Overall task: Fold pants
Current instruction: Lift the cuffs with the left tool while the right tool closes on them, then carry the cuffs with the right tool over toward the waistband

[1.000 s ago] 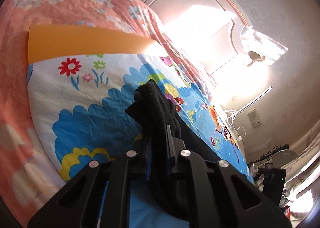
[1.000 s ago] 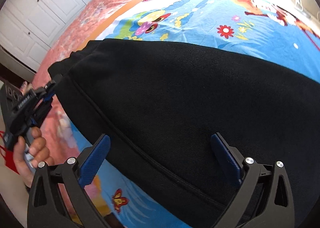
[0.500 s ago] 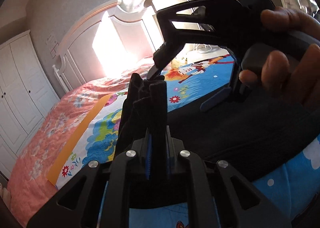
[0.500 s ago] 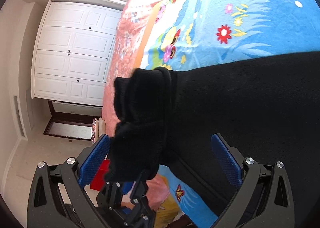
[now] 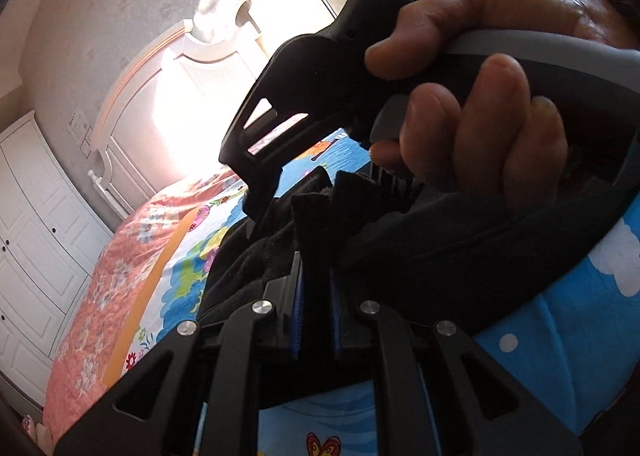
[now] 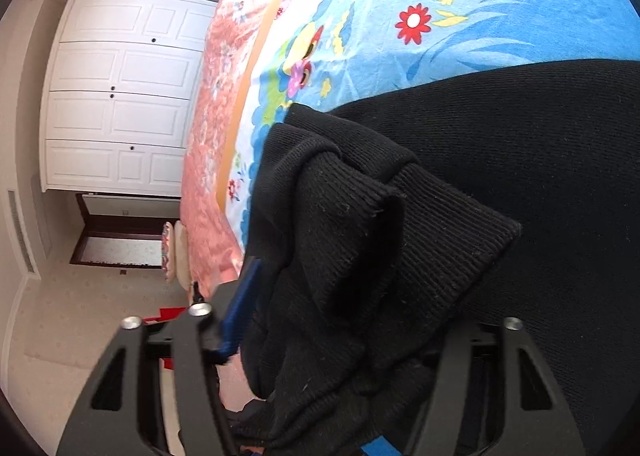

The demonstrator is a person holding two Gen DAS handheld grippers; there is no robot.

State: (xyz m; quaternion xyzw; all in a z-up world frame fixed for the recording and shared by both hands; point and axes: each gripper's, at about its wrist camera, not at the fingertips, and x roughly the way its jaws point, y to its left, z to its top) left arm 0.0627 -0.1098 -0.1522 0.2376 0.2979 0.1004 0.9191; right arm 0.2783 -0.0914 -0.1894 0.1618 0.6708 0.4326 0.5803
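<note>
Clamping down tight on a bunched black cuff end of the pants (image 5: pixel 316 224) with the left gripper (image 5: pixel 316 312), blue pads pinching the fabric between them. Closing the right gripper (image 6: pixel 340 336) around that same ribbed cuff bundle (image 6: pixel 360 240), cloth sitting between its jaws, pads apparently not yet fully pressing. Lying across the blue cartoon-print sheet (image 6: pixel 500 16) on the bed, the rest of the pants, spread dark and flat beyond the cuffs. Gripping the right tool's handle, a hand (image 5: pixel 480 104) close in front of the left camera. Judging the handover step: finishing the right squeeze on both layers of the cuff before loosening the left, keeping edges aligned, avoiding pinching only one layer, then drawing the cuffs toward the waistband evenly.
</note>
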